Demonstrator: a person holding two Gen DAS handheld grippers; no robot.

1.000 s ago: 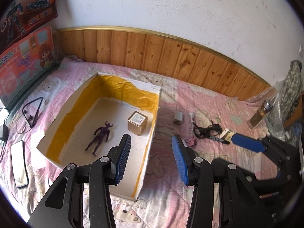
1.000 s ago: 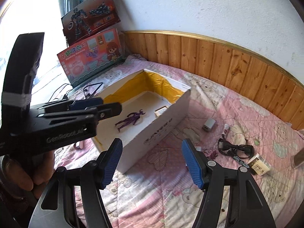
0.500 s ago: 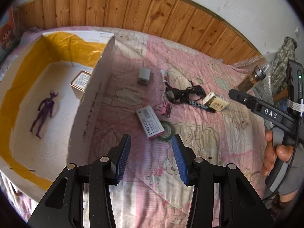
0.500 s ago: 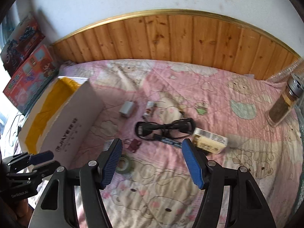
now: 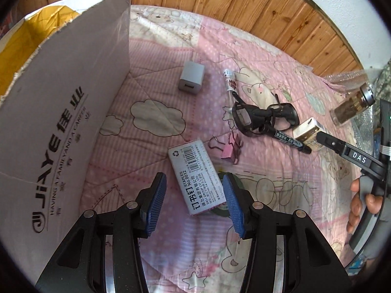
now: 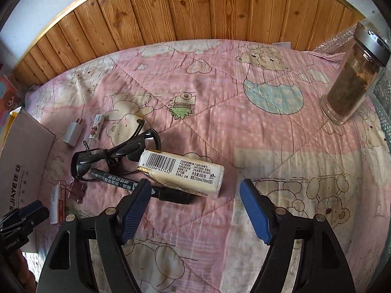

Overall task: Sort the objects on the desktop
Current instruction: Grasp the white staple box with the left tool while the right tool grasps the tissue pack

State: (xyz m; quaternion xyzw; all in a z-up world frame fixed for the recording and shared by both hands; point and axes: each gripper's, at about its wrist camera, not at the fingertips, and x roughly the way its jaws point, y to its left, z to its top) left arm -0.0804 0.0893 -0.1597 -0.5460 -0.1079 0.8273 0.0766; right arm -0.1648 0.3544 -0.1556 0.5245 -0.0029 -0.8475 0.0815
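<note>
My left gripper (image 5: 194,196) is open, its blue pads on either side of a white staples box (image 5: 195,179) lying on the pink quilt, partly over a green tape roll (image 5: 220,211). My right gripper (image 6: 195,197) is open just in front of a cream tissue pack (image 6: 182,172) and a black marker (image 6: 136,185). Black glasses (image 5: 262,119) lie by the marker. A pink binder clip (image 5: 228,147), a grey charger (image 5: 191,78) and a small white tube (image 5: 229,81) lie nearby.
A white cardboard box (image 5: 56,112) with yellow lining stands at the left, its wall close to my left gripper. A glass jar (image 6: 354,73) stands at the far right. A wooden panel wall (image 6: 195,9) bounds the quilt at the back.
Both grippers have swung away from the cardboard box and come down low over the quilt. The left now straddles the staples box; the right is close to the tissue pack.
</note>
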